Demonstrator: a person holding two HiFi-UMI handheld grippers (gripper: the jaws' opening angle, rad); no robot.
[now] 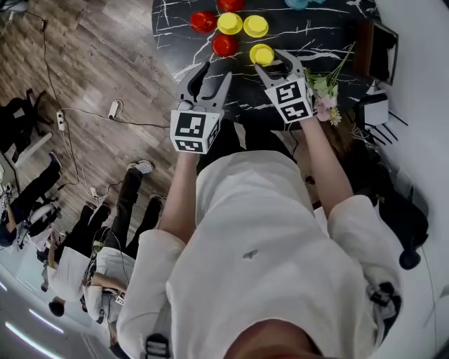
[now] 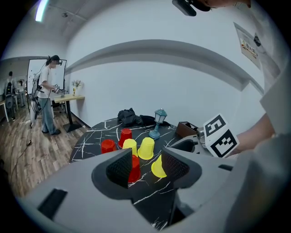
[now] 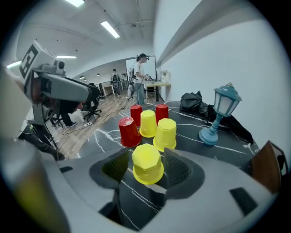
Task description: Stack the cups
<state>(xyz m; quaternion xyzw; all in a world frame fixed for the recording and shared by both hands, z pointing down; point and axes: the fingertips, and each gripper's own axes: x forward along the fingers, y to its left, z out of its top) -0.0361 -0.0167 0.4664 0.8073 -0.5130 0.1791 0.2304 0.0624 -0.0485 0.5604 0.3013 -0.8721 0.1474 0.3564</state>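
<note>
The right tool (image 1: 279,63) stands open around an upturned yellow cup (image 1: 262,54) at the near side of the group on the black marbled table (image 1: 319,28). Its pads flank the cup without pressing on it. The left tool (image 1: 212,78) is open and empty above the table's near edge, just short of a red cup (image 1: 225,45). Behind these stand two more yellow cups (image 1: 229,23) and two more red cups (image 1: 203,22), all mouth down and unstacked. A blue lantern lamp (image 3: 218,113) stands beside the group.
</note>
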